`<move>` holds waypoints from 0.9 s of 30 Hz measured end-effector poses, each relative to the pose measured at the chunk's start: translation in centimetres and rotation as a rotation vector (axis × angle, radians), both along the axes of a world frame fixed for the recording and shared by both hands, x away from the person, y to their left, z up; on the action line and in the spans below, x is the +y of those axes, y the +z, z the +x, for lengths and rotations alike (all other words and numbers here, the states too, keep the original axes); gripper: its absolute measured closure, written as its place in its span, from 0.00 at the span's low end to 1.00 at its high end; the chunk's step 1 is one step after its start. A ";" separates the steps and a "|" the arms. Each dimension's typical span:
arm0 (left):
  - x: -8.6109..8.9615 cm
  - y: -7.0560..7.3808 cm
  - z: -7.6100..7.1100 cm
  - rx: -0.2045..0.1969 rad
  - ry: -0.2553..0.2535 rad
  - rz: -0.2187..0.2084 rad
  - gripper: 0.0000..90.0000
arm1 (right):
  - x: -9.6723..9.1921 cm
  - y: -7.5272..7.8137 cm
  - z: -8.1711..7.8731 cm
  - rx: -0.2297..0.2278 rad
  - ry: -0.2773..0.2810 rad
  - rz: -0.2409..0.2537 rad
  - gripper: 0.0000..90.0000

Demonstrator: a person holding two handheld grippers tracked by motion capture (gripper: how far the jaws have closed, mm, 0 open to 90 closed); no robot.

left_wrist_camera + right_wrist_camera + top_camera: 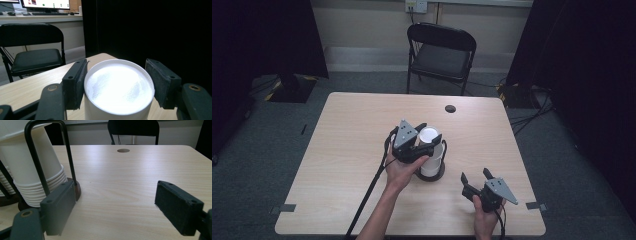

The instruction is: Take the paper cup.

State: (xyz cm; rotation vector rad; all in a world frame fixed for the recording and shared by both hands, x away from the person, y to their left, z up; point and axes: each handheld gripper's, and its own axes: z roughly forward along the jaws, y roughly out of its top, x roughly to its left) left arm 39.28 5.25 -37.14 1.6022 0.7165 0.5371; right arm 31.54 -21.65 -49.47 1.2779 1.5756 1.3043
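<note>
Left gripper view, round white paper cup (119, 90), flat black jaws clamping rim

White paper cups (430, 150); black wire holder (47, 157); pale wood-grain table (357, 145); black tongs (474, 178).

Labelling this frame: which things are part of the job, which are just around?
In the job:
- top paper cup, clamped by left gripper
- cup stack
- black holder
- right gripper, open, apart

Just around:
- folding chair
- table hole
</note>
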 end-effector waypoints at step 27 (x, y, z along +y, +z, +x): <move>0.8 1.5 -1.1 -0.046 0.011 -0.069 0.40 | 0.0 0.0 0.0 -0.002 0.002 0.000 0.18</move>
